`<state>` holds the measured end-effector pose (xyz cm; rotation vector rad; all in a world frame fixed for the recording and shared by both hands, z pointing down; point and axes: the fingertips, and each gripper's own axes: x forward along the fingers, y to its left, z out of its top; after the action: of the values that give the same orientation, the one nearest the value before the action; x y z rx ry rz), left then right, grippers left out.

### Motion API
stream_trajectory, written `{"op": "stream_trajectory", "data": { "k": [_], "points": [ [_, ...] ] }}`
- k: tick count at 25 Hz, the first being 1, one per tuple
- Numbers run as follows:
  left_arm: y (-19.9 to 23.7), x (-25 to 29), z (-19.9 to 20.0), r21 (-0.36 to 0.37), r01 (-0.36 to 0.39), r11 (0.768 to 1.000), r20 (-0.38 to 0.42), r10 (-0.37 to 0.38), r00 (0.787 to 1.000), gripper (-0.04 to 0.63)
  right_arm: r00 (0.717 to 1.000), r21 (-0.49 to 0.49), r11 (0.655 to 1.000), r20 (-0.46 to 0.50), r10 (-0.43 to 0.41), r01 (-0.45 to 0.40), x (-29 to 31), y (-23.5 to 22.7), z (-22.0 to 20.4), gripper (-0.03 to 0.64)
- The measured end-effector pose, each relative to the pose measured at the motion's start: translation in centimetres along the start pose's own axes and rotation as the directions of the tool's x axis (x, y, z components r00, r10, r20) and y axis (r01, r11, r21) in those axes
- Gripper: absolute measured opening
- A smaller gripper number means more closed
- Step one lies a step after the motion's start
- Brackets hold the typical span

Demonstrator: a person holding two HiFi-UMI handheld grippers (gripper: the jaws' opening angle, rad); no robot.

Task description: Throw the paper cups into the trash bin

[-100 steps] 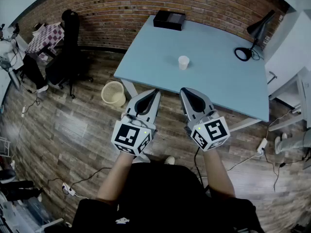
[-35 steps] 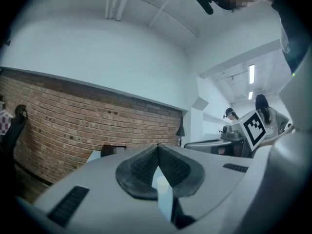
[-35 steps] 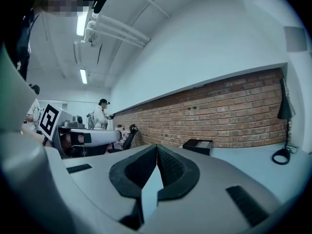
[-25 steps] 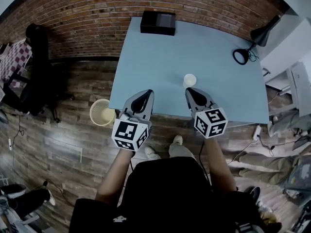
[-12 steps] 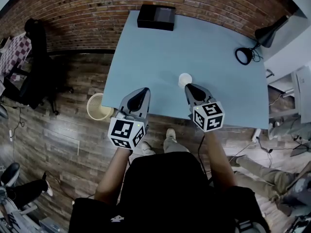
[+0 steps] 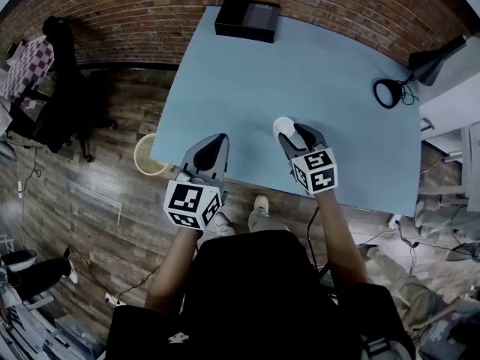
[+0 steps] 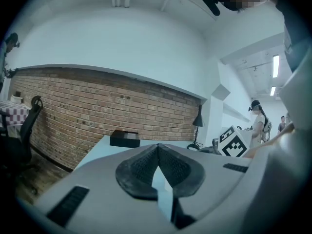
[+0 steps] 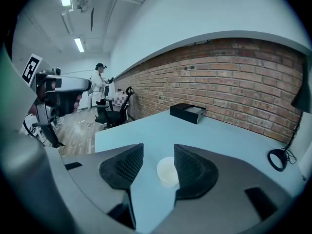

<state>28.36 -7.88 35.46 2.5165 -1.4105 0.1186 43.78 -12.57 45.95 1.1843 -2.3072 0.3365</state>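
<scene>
A white paper cup (image 6: 283, 126) stands upright on the light-blue table (image 6: 247, 73). In the right gripper view the cup (image 8: 168, 171) sits in the gap between the jaws, close against the right pad and apart from the left pad. My right gripper (image 6: 295, 134) (image 8: 158, 159) is low over the table with its jaws opening. My left gripper (image 6: 214, 145) (image 7: 158, 148) hovers at the table's near edge, shut, with nothing held. The woven trash bin (image 6: 144, 156) stands on the floor by the table's left corner, partly hidden under the tabletop.
A black box (image 6: 247, 19) (image 8: 187, 113) lies at the table's far edge by the brick wall. A black desk lamp (image 6: 409, 79) (image 8: 280, 159) stands at the right. An office chair (image 6: 56, 103) is on the wooden floor to the left. A person stands far off in both gripper views.
Both grippers have moved forward over the table's near edge. The right gripper has come up beside the cup, which now lies between its jaws.
</scene>
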Motion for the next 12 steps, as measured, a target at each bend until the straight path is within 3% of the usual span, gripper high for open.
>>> {"op": "stream_trajectory", "data": {
  "k": [12],
  "points": [
    [0.7,2.7,-1.7,-0.015,-0.098,0.995,-0.055,0.097,0.994,0.003,0.988,-0.08,0.995,-0.143,0.052,-0.063,5.7,-2.5,-4.8,0.326]
  ]
}}
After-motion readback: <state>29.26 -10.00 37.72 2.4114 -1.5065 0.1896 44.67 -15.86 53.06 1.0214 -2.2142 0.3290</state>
